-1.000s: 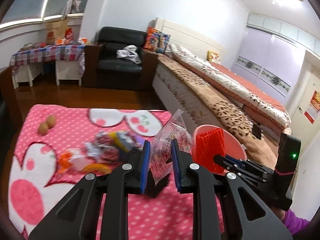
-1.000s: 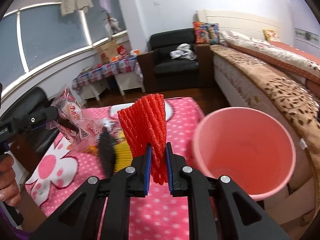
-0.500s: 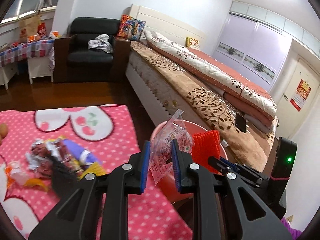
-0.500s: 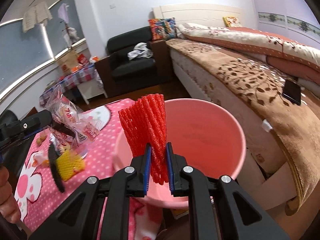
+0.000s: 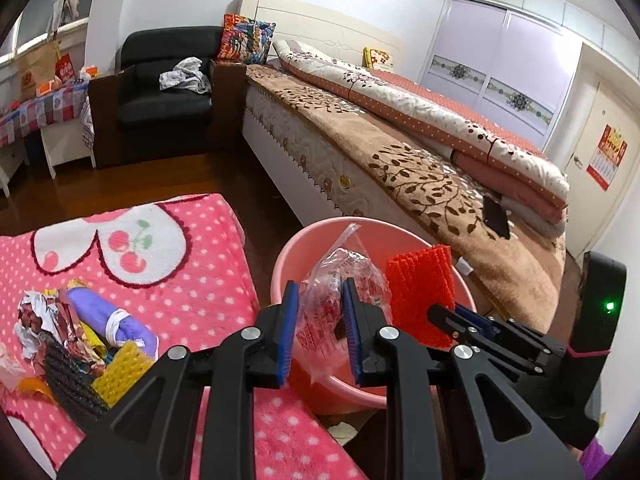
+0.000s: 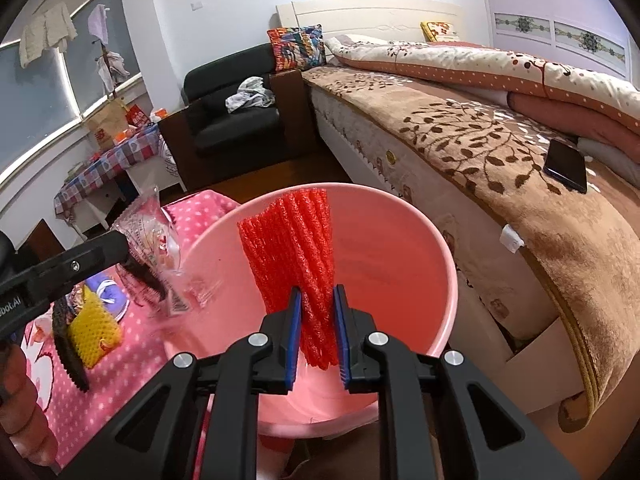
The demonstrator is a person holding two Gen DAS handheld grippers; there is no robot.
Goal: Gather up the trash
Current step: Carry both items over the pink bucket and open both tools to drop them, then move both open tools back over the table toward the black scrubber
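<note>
Trash fills both claws: the right claw (image 6: 316, 330) pinches a red foam net (image 6: 294, 248), long axis toward twelve o'clock; the left claw (image 5: 320, 314) grips a clear wrapper (image 5: 340, 276); both have swung off the bench (image 5: 192, 264) to above the pink bucket (image 6: 436, 292), so release looks next; more litter (image 5: 76, 332) waits at nine o'clock.

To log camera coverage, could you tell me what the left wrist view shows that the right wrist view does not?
Only the left wrist view shows the crumpled foil wrapper and the door calendar. Only the right wrist view shows clothes hanging at the window. Both show the pink bucket, the clear snack bag in the left gripper, and the red foam net in the right gripper.
</note>
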